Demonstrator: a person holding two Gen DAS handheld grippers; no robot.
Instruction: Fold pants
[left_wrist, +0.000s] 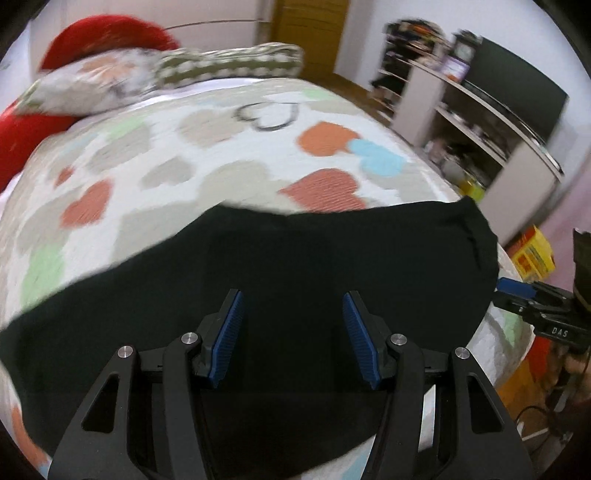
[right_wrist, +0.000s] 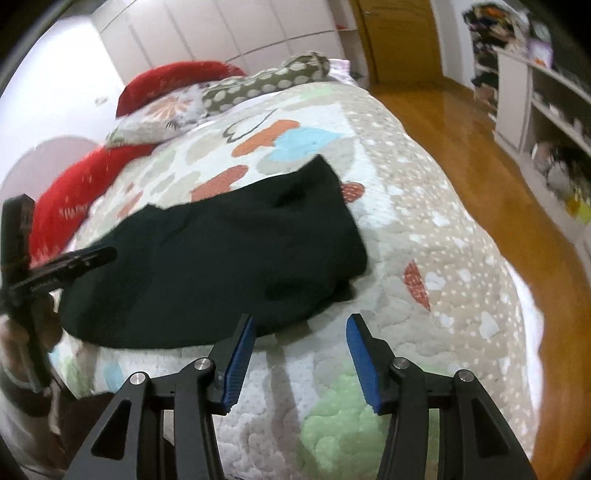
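Observation:
Black pants (left_wrist: 295, 258) lie in a folded slab on a heart-patterned quilt (left_wrist: 229, 155). My left gripper (left_wrist: 292, 301) hovers over the pants' middle, open, with nothing between its blue pads (left_wrist: 229, 336). In the right wrist view the same pants (right_wrist: 221, 258) spread across the quilt (right_wrist: 424, 258), with a bunched end at the right. My right gripper (right_wrist: 301, 323) stands open just off the pants' near edge, over bare quilt, gripping nothing. The right gripper (left_wrist: 517, 295) shows at the edge of the left wrist view, and the left gripper (right_wrist: 85, 258) shows at the left of the right wrist view.
Red cushions (right_wrist: 177, 79), a floral pillow (right_wrist: 162, 118) and a dotted pillow (right_wrist: 266, 79) lie at the bed's head. Wooden floor (right_wrist: 480, 155) runs along the bed's right side, with white shelves (right_wrist: 546, 96) beyond. A yellow box (left_wrist: 532, 254) sits on the floor.

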